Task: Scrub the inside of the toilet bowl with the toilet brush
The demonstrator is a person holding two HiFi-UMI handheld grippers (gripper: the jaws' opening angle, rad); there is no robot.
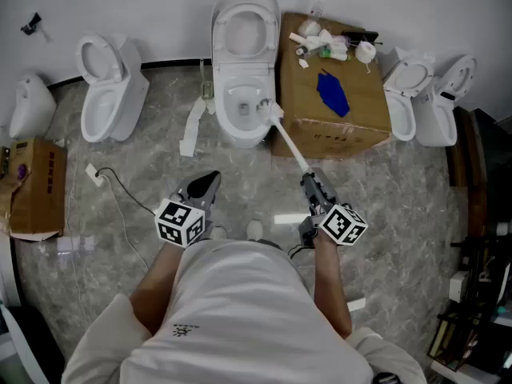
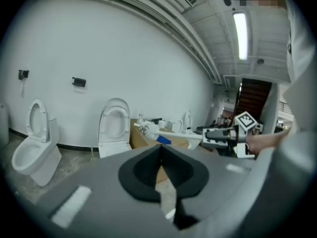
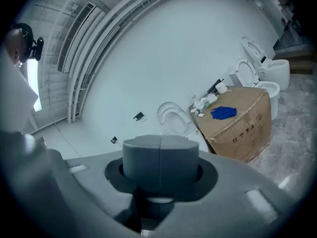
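Right gripper (image 1: 314, 189) ahead of torso, forearm stretched forward, jaws clamped on toilet brush (image 1: 288, 141) handle; brush head down inside toilet bowl (image 1: 226, 118). Left gripper (image 1: 202, 187) held low alongside, pointing forward, jaws together, empty

Front way to the toilet (image 1: 224, 110) is open
Its lid (image 1: 246, 30) stands behind; a cardboard box (image 1: 352, 122) hugs its right side; floor (image 1: 248, 182) in front lies free.

Toilet bowl (image 1: 238, 131): white ceramic, glossy, smooth.
Toilet brush (image 1: 290, 144): white plastic handle, smooth.
Floor (image 1: 144, 174): grey veined stone, polished, patches of glare.
Box (image 1: 344, 130): brown cardboard, matt.
Cloth (image 1: 333, 93) on box: blue, soft, creased.
Right claw (image 3: 160, 155): grey, matt, foam-like faces.
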